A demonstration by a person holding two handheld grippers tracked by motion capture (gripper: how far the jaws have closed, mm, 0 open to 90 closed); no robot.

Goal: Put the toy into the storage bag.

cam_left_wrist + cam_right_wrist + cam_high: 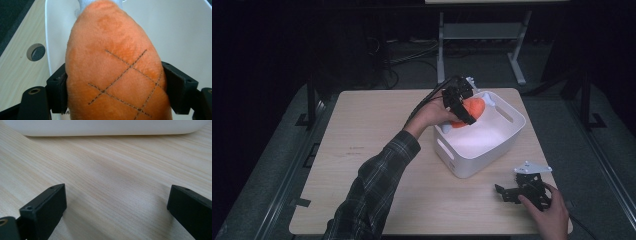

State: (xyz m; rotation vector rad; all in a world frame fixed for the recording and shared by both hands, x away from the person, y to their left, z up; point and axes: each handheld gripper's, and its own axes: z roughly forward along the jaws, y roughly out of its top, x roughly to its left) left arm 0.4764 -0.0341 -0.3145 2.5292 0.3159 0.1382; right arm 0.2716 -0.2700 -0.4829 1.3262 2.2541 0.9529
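Left gripper [460,106], at upper centre of the high view, clamps one orange plush [472,108] over the far left rim of one white bin [504,140]. Right gripper [512,192] rests at lower right on the pale wooden bench [362,150], jaws spread and empty. Dark floor and a grey frame lie behind.

Left gripper view: both jaws press the plush's [115,72] flanks; stitched crossing lines mark it, bin wall [180,32] beyond.

Right gripper view: jaws stand wide apart over bare bench [112,182]; the bin [105,127] runs along the top edge.
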